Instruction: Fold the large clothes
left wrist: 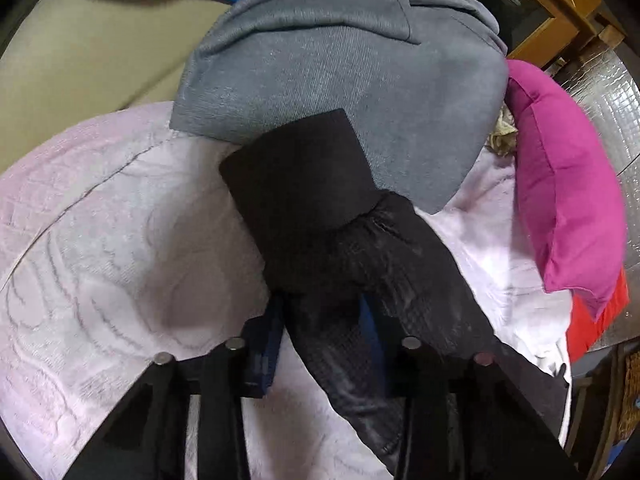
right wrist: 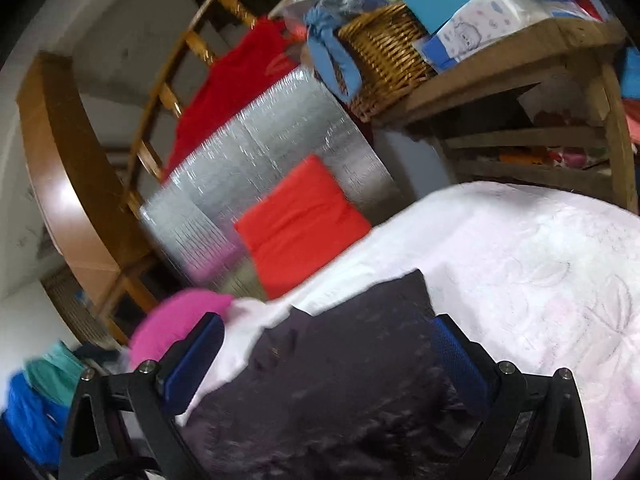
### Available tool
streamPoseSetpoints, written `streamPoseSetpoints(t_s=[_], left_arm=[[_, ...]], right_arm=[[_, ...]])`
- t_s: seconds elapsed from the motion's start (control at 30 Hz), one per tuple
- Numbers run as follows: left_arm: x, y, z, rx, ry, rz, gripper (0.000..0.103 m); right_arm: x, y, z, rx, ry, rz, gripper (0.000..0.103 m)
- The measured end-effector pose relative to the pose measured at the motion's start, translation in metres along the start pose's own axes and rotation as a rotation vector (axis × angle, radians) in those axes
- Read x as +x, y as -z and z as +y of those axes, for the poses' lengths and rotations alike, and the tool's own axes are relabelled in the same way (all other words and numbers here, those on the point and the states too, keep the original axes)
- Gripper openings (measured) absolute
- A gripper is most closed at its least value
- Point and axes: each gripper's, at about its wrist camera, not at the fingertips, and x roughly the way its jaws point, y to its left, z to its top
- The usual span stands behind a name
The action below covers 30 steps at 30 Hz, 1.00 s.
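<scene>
The left claw (left wrist: pixel 320 312) is closing on a black garment (left wrist: pixel 344 248), whose ribbed cuff is lying flat just ahead of the fingertips, overlapping the edge of a grey folded garment (left wrist: pixel 340 68) on the pale quilted bed (left wrist: pixel 100 220). The risk here is that the slick, padded cloth is bunching between the pads and may be slipping out as it is drawn, or dragging the grey piece out of its fold. The right claw (right wrist: pixel 324 364) is standing wide open, its blue pads on either side of the same dark fabric without pressing on it, so that end is lying loose and may be trailing. A pink cushion (left wrist: pixel 560 184) is sitting to the right of the left claw, close enough to snag the sleeve.
</scene>
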Motion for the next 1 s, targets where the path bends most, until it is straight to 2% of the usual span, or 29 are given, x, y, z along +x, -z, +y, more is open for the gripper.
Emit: streamPoseSetpoints(t_s=[0.03,0.13,0.2,0.3,0.37,0.47,0.57,0.67,0.8,0.9,1.0], left_arm=[[0.001,0.000,0.000,0.004,-0.007,-0.007,0.024],[-0.003,0.000,-0.002,0.010,-0.008,-0.026,0.012],[-0.016,0.001,-0.012,0.058,-0.006,-0.048,0.008],[-0.041,0.000,-0.034,0.133,0.008,-0.076,0.006],[-0.064,0.002,-0.055,0.185,0.034,-0.094,0.006],[-0.104,0.019,-0.100,0.303,0.079,-0.122,0.006],[-0.139,0.047,-0.144,0.431,0.112,-0.134,0.005],[-0.168,0.085,-0.189,0.560,0.171,-0.136,0.003],[-0.205,0.147,-0.245,0.720,0.290,-0.127,0.002],[-0.220,0.194,-0.285,0.844,0.345,-0.108,0.002],[-0.224,0.231,-0.307,0.908,0.381,-0.053,0.002]], right_arm=[[0.005,0.002,0.001,-0.024,0.011,0.013,0.099],[0.017,0.013,0.006,-0.079,0.036,0.078,0.086],[0.026,0.018,0.007,-0.097,0.061,0.138,0.067],[0.039,0.024,0.002,-0.099,0.103,0.247,0.054],[0.053,0.031,-0.004,-0.083,0.121,0.357,0.052],[0.077,0.052,-0.017,-0.035,0.140,0.565,0.052],[0.087,0.063,-0.025,-0.009,0.144,0.664,0.052],[0.081,0.061,-0.032,0.003,0.135,0.677,0.052],[0.070,0.052,-0.040,0.030,0.107,0.680,0.051],[0.064,0.045,-0.041,0.037,0.062,0.679,0.047],[0.063,0.043,-0.049,0.115,0.026,0.700,0.047]])
